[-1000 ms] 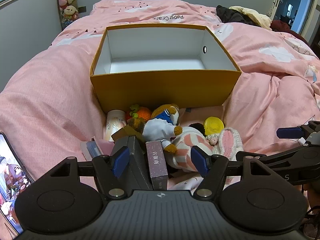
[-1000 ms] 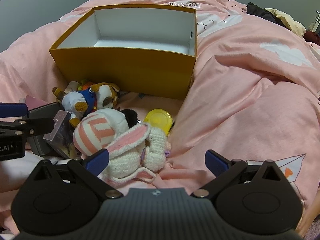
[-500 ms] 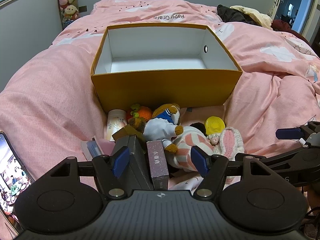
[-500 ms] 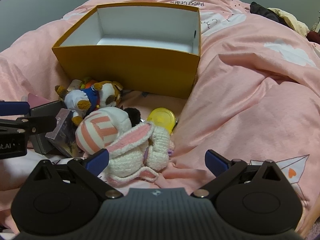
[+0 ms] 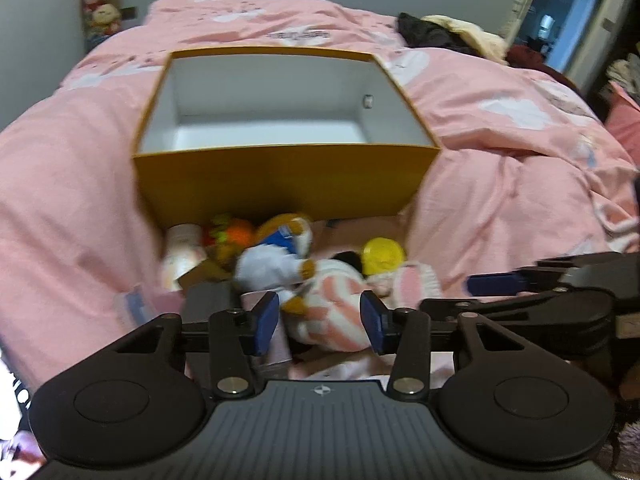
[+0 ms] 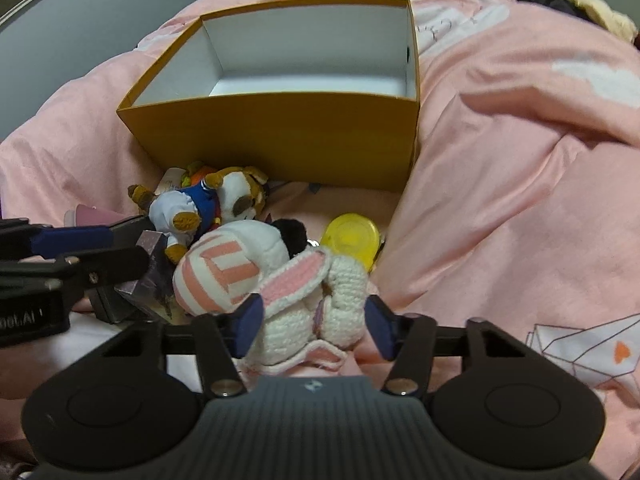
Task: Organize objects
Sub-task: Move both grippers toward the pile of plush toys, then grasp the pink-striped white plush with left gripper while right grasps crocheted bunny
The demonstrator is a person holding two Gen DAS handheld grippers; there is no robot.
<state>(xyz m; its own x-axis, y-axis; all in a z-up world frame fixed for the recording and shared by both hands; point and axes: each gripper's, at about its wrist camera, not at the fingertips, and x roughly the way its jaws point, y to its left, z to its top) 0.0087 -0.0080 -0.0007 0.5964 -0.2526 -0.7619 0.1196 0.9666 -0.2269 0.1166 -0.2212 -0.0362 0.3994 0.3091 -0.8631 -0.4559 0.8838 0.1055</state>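
Your right gripper (image 6: 314, 330) has its fingers spread moderately on either side of the crocheted bunny (image 6: 320, 304), and neither pad looks pressed into the yarn yet, so the step in hand reads as taking that bunny first. It lies at the near end of the toy pile on the bed (image 6: 520, 184), touching the pink-striped plush (image 6: 228, 272) on one side and the yellow lid (image 6: 352, 240) behind it. Centre the body, not the loose ear, between the pads before you close; a grip on the ear alone would likely let the toy swing and drag its neighbour along. Close firmly, since the knit will compress. Then lift straight up until it clears the pile and carry it over the near wall of the orange box (image 6: 288, 136), which sits open just beyond the toys toward the head of the bed, with nothing visible inside. Your left gripper (image 5: 318, 322) hangs over the striped plush and the small purple box (image 5: 272, 344) with fingers partly open and holding nothing; that view is blurred. Keep it clear of the right one's lifting path, as the two stand close. The sailor dog plush (image 6: 208, 208) can wait.
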